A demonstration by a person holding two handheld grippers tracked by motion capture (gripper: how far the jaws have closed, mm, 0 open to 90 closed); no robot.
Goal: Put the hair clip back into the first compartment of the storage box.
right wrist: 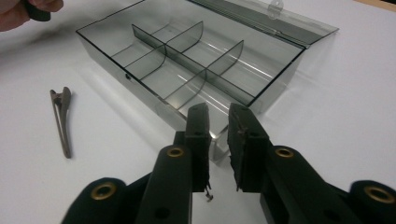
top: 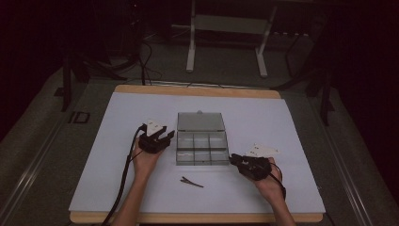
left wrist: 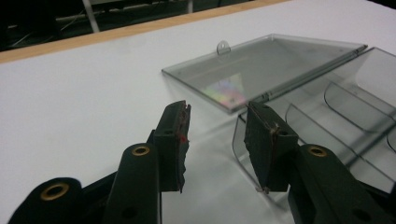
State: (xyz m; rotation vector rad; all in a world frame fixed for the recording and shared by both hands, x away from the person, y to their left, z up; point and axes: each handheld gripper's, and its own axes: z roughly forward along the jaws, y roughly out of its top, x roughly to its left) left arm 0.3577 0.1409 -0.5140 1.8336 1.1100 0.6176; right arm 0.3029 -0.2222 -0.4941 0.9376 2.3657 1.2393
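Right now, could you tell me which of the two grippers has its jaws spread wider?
The left gripper: a broad gap stands between its jaws, beside the open clear box. The right gripper shows only a narrow gap, at the box's near corner.

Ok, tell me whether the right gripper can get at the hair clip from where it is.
Probably yes. The hair clip lies alone on the bare table in front of the box. The right gripper, jaws apart and empty at the box's corner, has nothing between it and the clip.
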